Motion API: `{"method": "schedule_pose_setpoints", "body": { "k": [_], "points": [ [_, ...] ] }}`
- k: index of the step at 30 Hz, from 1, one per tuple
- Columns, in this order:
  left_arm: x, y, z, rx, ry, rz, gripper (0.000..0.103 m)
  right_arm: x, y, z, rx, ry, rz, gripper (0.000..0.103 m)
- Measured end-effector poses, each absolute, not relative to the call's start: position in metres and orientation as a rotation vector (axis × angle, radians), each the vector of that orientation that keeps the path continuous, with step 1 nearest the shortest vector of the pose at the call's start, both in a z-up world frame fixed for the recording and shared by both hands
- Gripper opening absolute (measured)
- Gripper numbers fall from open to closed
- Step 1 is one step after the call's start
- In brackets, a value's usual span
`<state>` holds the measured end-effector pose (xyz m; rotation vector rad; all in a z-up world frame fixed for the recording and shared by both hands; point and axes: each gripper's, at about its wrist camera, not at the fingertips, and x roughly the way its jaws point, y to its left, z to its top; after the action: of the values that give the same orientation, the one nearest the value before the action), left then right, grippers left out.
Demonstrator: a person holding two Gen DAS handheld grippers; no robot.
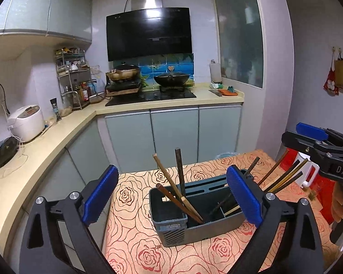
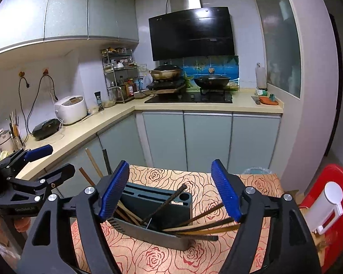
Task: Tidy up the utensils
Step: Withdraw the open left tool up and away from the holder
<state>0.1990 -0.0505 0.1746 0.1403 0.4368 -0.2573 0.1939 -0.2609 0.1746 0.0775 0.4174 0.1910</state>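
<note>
You are holding both the left hand-held gripper (image 1: 171, 196) and the right hand-held gripper (image 2: 171, 189) spread wide and empty before a gray holder (image 1: 169, 230) of chopsticks (image 1: 173, 187) on the desk (image 1: 135, 246).

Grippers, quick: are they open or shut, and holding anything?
Left gripper: open, holding nothing.
Right gripper: open, holding nothing.

Black-framed gripper (image 1: 172, 196) with ribbed blue pads (image 1: 100, 196), silver screws.

lower ends of the chopsticks (image 1: 178, 194) hidden inside the grey holder (image 1: 171, 230); its far compartments unseen.
</note>
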Motion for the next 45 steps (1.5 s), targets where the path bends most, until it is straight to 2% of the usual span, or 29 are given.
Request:
{"method": "schedule_pose_setpoints", "body": {
  "k": [16,23,45],
  "points": [
    [0.157,-0.045,0.166,0.141,0.394,-0.190,0.093,0.152,-0.256,0.160,0.081,0.383,0.131,0.086],
    [0.139,-0.039,0.157,0.129,0.381,-0.148,0.094,0.132,-0.248,0.149,0.070,0.376,0.117,0.096],
    [0.096,-0.014,0.101,0.056,0.445,-0.089,0.094,0.089,-0.229,0.092,0.058,0.460,0.081,0.096]
  ]
}}
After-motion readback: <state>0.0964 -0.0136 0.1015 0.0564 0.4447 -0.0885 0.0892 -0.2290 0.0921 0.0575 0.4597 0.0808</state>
